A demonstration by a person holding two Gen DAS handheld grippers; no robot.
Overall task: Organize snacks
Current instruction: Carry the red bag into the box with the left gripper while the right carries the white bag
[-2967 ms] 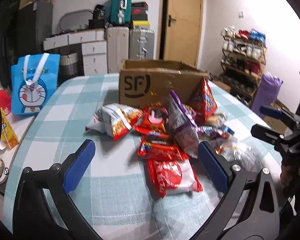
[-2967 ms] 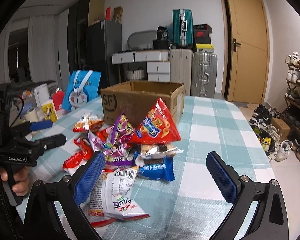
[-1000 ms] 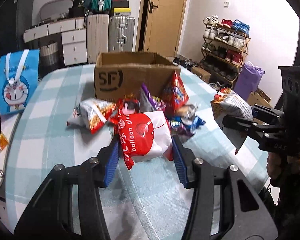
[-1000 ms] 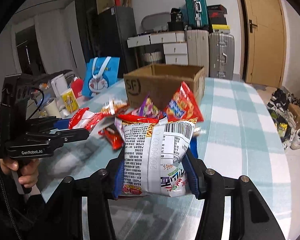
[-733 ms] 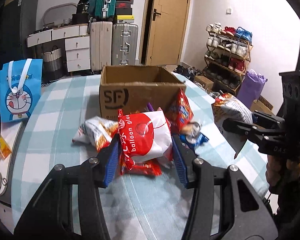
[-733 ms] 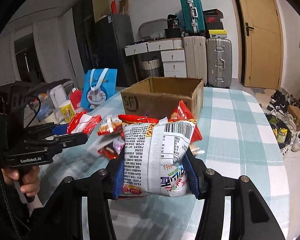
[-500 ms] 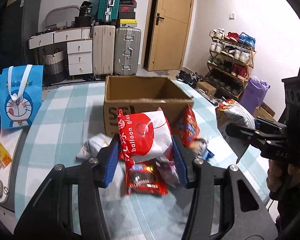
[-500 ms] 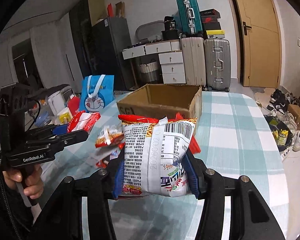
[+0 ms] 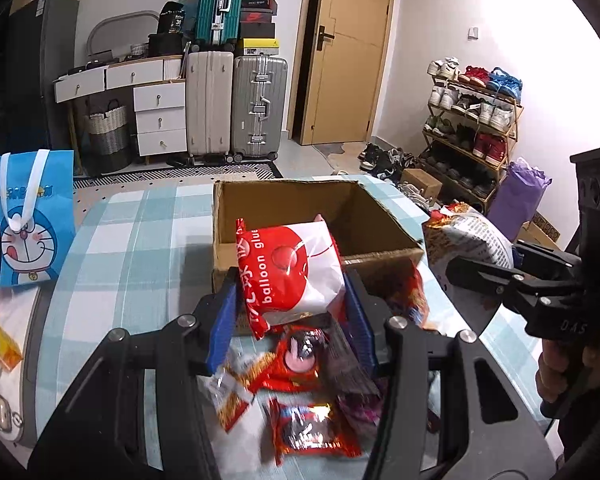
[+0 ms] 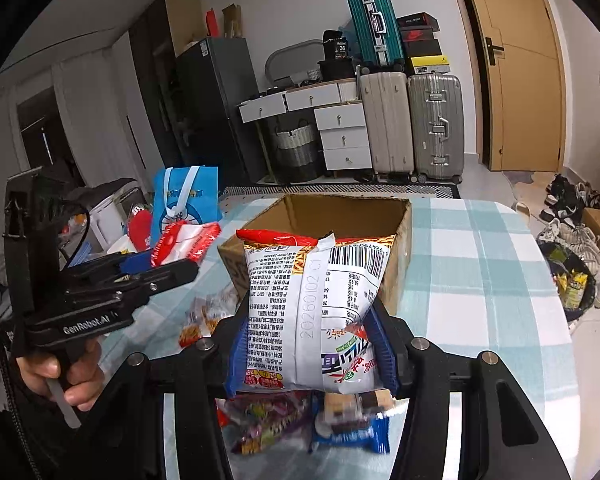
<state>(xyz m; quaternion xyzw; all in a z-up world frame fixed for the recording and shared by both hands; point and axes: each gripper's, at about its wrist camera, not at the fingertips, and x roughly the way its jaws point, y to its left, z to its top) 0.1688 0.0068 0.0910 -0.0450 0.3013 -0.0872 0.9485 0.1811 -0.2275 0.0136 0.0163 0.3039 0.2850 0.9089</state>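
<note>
Above the pile [image 9: 300, 396], each gripper clamps one packet: left gripper [image 9: 292, 300] the red bag [image 9: 290, 276], right gripper [image 10: 310, 346] the noodle bag [image 10: 312, 316]. Both are raised before the open box [image 9: 384, 220], probably so the bags can drop in.

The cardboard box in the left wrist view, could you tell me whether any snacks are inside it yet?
No, the cardboard box shows only bare inner walls and floor.

Both my grippers, open over the pile three seconds ago, now clamp packets lifted off the table: left gripper [image 9: 290, 304] holds the red-and-white packet [image 9: 290, 270], right gripper [image 10: 306, 354] the noodle packet [image 10: 312, 312], both nearer the cardboard box [image 9: 376, 216].
</note>
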